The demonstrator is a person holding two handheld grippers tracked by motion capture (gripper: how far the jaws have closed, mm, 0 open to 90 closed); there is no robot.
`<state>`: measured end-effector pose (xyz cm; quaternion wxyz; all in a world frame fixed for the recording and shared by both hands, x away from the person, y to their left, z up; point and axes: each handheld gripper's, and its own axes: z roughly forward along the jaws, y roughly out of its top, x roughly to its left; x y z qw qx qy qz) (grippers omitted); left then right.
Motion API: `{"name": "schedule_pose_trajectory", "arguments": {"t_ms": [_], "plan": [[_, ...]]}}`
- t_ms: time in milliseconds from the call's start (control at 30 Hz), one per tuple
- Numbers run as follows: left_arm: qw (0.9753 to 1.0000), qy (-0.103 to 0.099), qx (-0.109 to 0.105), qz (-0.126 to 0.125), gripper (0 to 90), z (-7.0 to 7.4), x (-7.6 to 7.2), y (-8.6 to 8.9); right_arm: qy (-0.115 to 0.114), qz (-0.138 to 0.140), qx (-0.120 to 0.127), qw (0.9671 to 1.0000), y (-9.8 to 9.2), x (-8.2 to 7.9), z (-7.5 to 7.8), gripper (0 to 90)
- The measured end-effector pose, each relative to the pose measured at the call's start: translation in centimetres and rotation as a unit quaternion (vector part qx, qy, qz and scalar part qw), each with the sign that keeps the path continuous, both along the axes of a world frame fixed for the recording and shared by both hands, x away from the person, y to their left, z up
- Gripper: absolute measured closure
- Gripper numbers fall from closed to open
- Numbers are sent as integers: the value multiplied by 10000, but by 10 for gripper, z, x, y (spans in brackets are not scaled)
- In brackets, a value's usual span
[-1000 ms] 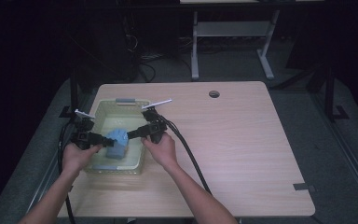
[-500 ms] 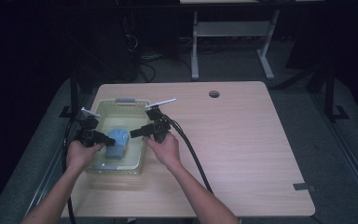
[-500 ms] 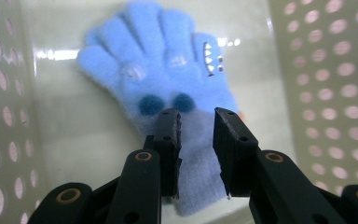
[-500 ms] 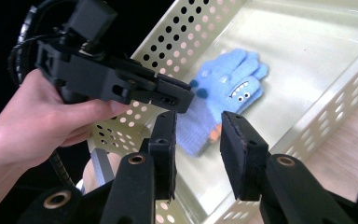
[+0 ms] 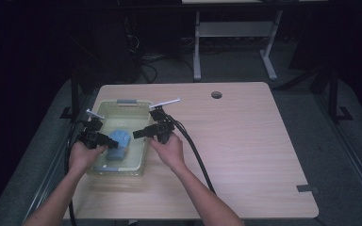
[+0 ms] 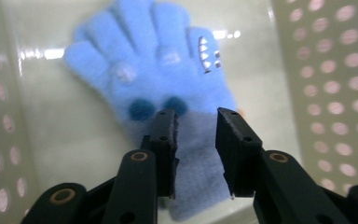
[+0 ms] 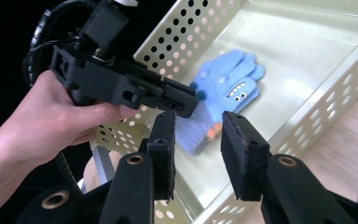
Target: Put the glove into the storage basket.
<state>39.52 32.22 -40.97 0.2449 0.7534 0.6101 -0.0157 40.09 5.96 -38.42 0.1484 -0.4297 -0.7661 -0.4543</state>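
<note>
The left tongs (image 6: 196,126) hang spread just above the grey cuff of a blue glove (image 6: 168,84), jaws to either side of the cuff's middle, nothing pinched between them. The right tongs (image 7: 198,133) are also spread and empty, poised over the basket's near wall and aimed toward the same cuff, with the left tongs' black body crossing in front of them. The glove lies flat on the floor of the pale perforated basket (image 5: 104,109), fingers away from the left hand (image 5: 82,157), cuff nearest it; the basket stands toward the left side of the wooden surface (image 5: 245,155). The step in hand looks like a pick-up of the glove by its cuff. To do it well, the left tongs should drop straight down until the jaw tips press into the knit, then pinch a fold of the cuff rather than skating over the smooth basket floor. The right tongs would do best to hold off, or take the fingertip end, so the two tools do not collide in the narrow basket.
</note>
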Motion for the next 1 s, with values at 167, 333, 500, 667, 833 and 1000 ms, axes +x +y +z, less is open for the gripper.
{"name": "schedule_pose_trajectory", "arguments": {"t_ms": [167,333,500,667,833,1000], "plan": [[9998,-126,-141,-80,645,6,-1,-1,38,-6,20,10000,-2,1,-2,632],[9983,-379,-418,-131,594,18,-6,-1,16,-20,66,10000,-7,1,1,606],[9958,-629,-649,-168,549,26,-12,-1,6,-88,138,9999,-15,0,4,580],[9940,-737,-782,-211,524,31,-15,-3,4,-156,233,9996,-25,1,5,553],[9921,-815,-911,-268,517,33,-17,-6,11,-194,253,9995,-32,1,7,551],[9899,-934,-1029,-286,513,37,-18,-10,-17,-296,300,9991,-44,0,10,546]]}}
